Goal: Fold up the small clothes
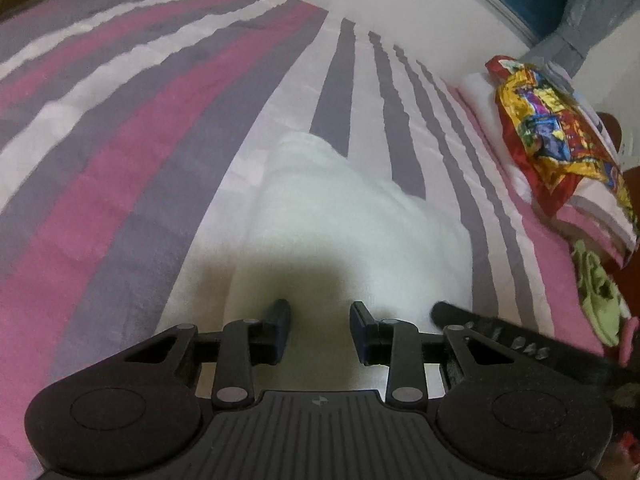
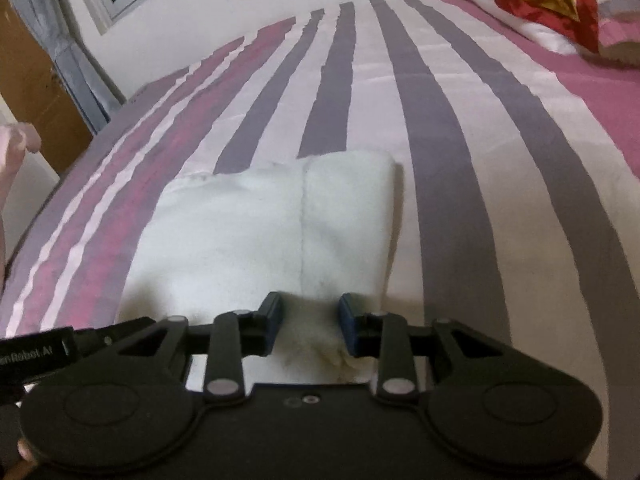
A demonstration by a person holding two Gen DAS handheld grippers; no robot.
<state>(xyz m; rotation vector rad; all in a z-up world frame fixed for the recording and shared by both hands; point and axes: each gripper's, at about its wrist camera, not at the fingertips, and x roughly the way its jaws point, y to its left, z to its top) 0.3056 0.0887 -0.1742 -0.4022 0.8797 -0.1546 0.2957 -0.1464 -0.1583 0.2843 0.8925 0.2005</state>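
Currently: white cloth (image 2: 256,236), folded, lying on striped bed (image 2: 460,128). Right gripper (image 2: 308,326): fingers (image 2: 347,328) partly spread, pinching the cloth's near edge bunched between them. Left gripper (image 1: 320,330): fingers (image 1: 280,330) spread above the cloth's near edge, holding nothing.

Garment (image 2: 264,236) lies on bedspread (image 2: 460,184), at 12 o'clock of both grippers. Pillow stack (image 1: 560,152) at 2 o'clock; wall (image 2: 240,4) behind bed.
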